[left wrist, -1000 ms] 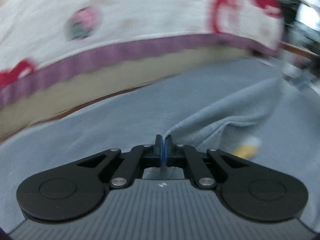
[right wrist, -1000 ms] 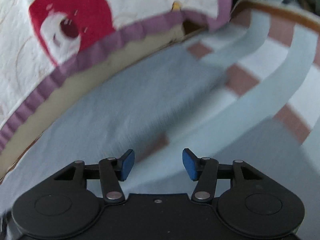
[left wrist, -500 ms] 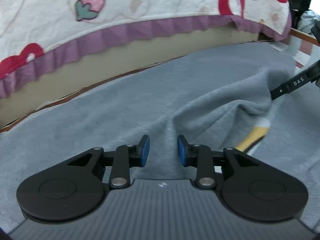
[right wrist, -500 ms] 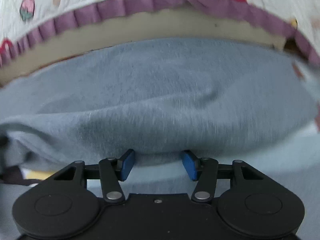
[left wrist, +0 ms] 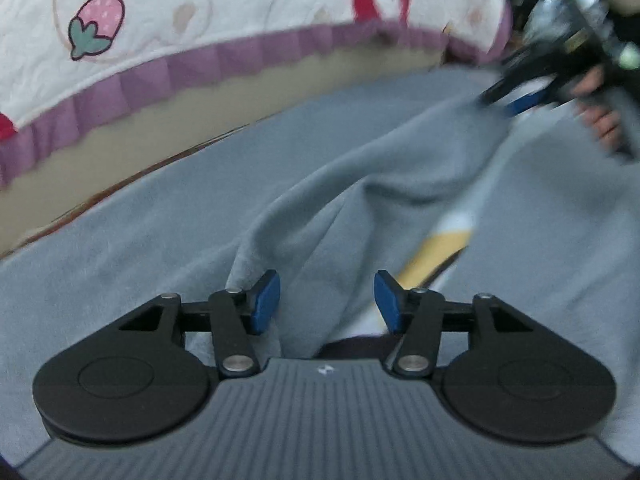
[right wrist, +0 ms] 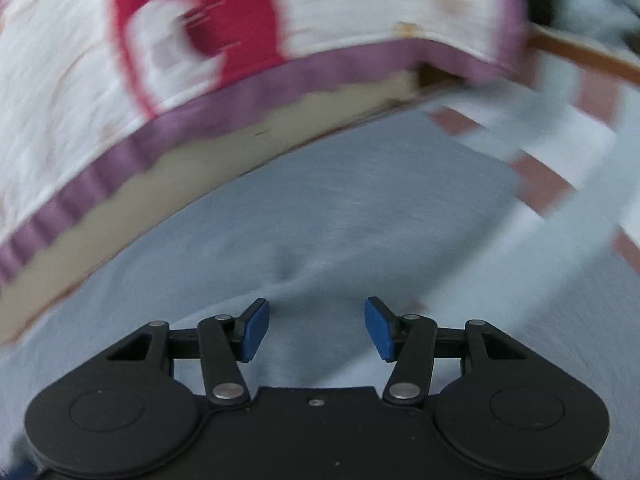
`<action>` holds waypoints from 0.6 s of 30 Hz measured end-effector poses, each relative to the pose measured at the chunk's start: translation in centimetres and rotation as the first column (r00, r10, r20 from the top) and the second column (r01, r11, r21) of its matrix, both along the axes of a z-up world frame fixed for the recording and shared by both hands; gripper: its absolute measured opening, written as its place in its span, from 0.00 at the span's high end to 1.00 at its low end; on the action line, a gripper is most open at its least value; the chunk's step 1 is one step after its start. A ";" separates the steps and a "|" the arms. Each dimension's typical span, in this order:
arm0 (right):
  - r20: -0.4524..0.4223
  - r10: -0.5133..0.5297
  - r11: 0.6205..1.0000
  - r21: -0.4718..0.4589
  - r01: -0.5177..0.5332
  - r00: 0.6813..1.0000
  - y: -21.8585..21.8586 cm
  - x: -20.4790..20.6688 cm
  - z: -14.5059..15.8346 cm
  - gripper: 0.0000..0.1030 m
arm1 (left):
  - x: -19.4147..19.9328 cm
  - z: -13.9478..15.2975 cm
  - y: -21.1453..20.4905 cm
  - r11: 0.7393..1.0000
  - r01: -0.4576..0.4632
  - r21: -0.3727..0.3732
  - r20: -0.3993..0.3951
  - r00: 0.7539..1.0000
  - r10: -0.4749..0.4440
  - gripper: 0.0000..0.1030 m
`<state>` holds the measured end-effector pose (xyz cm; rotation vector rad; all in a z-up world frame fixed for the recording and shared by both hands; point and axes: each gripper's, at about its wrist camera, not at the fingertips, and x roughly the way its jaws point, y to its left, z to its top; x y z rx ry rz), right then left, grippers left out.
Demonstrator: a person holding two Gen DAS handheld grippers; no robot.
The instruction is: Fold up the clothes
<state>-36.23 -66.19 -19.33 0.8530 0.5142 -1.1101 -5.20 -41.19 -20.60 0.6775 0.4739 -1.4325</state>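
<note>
We are folding a grey top [left wrist: 248,208] that lies spread out right next to the bed's quilt [left wrist: 208,12], the white one with a strawberry and a purple edge. Our left gripper [left wrist: 327,300] is opening up, and a raised fold of the grey top [left wrist: 320,248] sits between its blue pads without being pinched, so it is letting go. Our right gripper [right wrist: 317,330] has its jaws apart too, with only flat grey cloth under them and nothing held. We think one fold has just been laid down, and we are in the gap before the next one. The next move needs us to find a fresh edge or corner of the grey top, slide a pad under it, squeeze, and lift it over evenly so it lands flat. The left camera shows things the right one does not: the bumpy ridge of cloth, a yellow and white patch [left wrist: 440,248] just beyond that ridge, and the other gripper held in a hand [left wrist: 600,120] farther from the quilt. The right camera is blurry, but it shows a checked sheet [right wrist: 560,168] past the quilt's corner, maybe under the top.
</note>
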 end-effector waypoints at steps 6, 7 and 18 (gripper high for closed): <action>0.065 0.053 0.998 0.022 -0.054 0.997 1.9 -1.9 -0.7 0.41 | 3.8 5.2 1.5 0.948 -0.237 -0.213 -0.089 0.971 0.223 1.00; 0.086 0.081 0.996 0.025 -0.084 0.993 2.1 -1.7 -0.7 0.41 | 5.0 5.6 1.7 0.937 -0.270 -0.222 -0.123 0.961 0.248 1.00; -0.265 0.695 0.675 -0.083 -0.734 0.669 12.0 13.1 -0.2 0.76 | 5.5 4.8 2.8 0.984 -0.119 -0.134 -0.241 0.967 0.084 0.95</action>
